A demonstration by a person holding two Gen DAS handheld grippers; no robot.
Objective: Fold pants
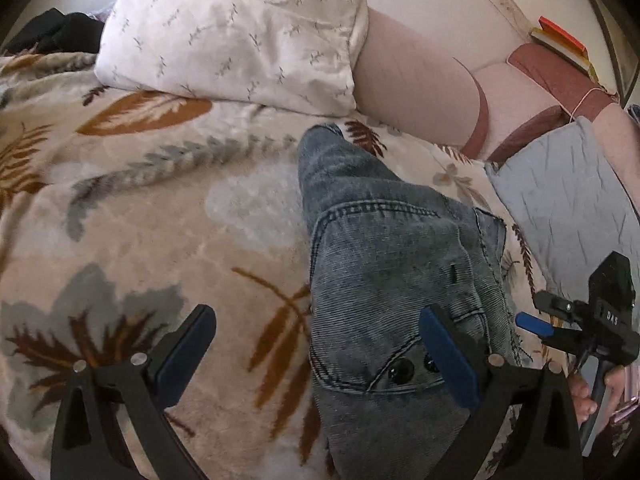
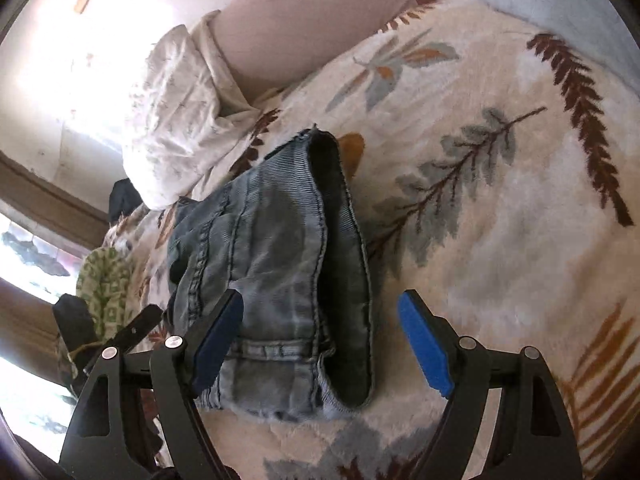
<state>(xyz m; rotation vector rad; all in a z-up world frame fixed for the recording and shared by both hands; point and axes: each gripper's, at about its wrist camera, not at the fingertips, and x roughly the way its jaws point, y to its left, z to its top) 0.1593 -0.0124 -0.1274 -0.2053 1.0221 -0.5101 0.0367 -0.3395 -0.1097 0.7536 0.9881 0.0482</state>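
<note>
The left gripper [image 1: 320, 356] hangs spread, grasping nothing, the jeans [image 1: 396, 280] under its right finger and bare blanket [image 1: 160, 220] leftward. The right gripper [image 2: 320, 344] is likewise spread over the jeans' waistband edge, open blanket to its right.

Grey-blue denim pants [image 1: 384, 264] lay lengthwise on a cream blanket [image 1: 160, 220] printed with brown and grey leaves. The left gripper [image 1: 320, 352] hovered above their waist end, jaws wide apart and empty. The right gripper [image 1: 532, 324], held by a hand [image 1: 592, 392], was at the right edge. A white pillow [image 1: 240, 32] lay beyond.
</note>
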